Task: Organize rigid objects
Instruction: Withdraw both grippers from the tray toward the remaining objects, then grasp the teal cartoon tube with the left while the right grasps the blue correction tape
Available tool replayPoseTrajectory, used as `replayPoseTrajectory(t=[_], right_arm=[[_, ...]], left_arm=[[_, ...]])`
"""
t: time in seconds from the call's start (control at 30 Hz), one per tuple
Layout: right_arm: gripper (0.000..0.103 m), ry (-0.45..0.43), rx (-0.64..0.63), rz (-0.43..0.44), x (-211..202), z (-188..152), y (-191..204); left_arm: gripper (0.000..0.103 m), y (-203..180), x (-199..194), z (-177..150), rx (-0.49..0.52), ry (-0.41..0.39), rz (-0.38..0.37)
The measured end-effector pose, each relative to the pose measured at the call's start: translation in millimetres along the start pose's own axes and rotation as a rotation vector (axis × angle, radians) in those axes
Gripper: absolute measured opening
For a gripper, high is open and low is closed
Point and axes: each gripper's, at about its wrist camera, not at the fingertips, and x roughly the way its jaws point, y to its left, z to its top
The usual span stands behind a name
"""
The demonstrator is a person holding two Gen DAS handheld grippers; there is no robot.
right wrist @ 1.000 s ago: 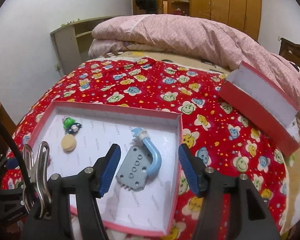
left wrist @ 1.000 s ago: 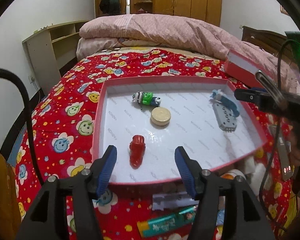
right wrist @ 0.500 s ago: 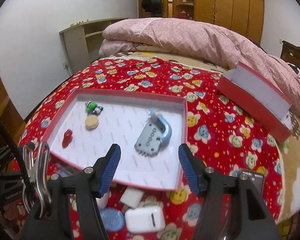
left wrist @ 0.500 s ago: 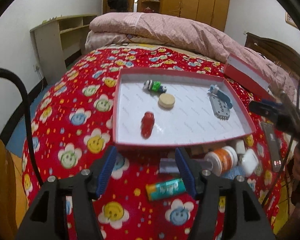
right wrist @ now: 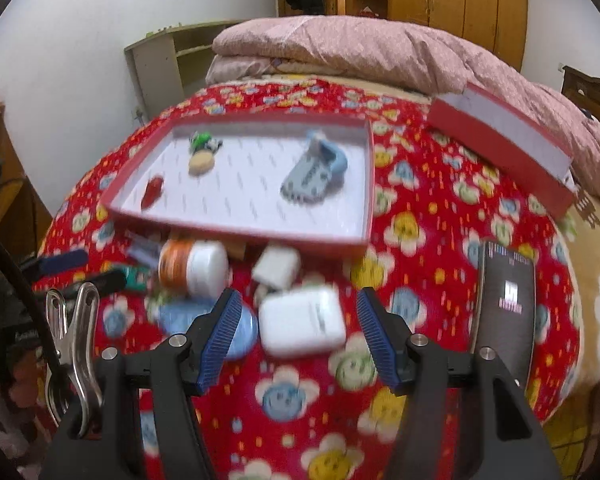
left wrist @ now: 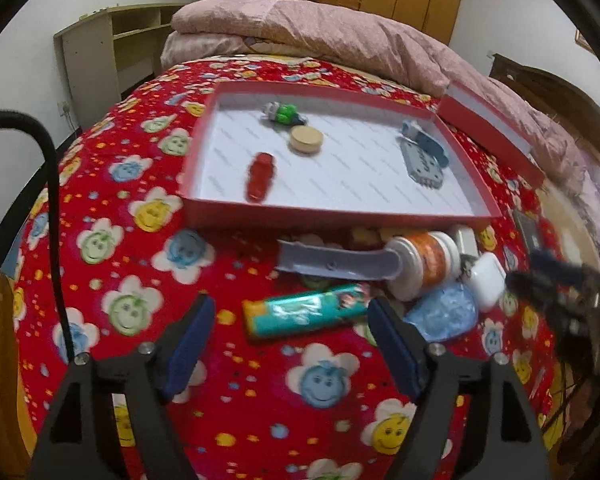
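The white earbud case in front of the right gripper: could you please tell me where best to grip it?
Probably across its two short sides: the white earbud case lies flat, and the right gripper already straddles it with open jaws. Come straight down; the blue disc crowds its left side.

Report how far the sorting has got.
Done: the tray already holds four pieces: a red car, a disc, a green toy and a grey-blue part.
In hand: nothing; the left gripper and right gripper are both open.
Left: the tube, bottle, white case and other pieces lie on the bedspread in front of the tray.
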Motion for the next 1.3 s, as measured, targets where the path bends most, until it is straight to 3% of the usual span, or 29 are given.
replayPoseTrajectory(t=[0.3,0.53,0.67,0.87,0.93,1.17,1.3], right_arm=[[0.061,0.019,-0.009,0.006,-5,-51,3],[0.061,0.011,0.042,0.039,0,-66,-3],[0.065,0.002,0.045,0.045,3,-71,-2],[0.076,-0.019,0.031,0.050,6,-73,3],[0.077,-0.022,0.031,0.056,6,-74,3],[0.078,-0.016,0.045,0.058,5,-72,3],[0.078,-0.004,0.082,0.168,6,-63,9]], left_arm=[[0.088,-24,13,-6,0.024,-0.016,0.068],[0.089,-27,24,-8,0.001,-0.015,0.103],[0.089,-33,26,-11,0.059,-0.031,0.124],[0.088,-31,27,-11,0.058,-0.050,0.112],[0.084,-31,26,-11,0.068,-0.052,0.097],[0.084,-18,10,-14,0.094,-0.069,0.105],[0.084,-6,0,-14,0.099,-0.087,0.141]])
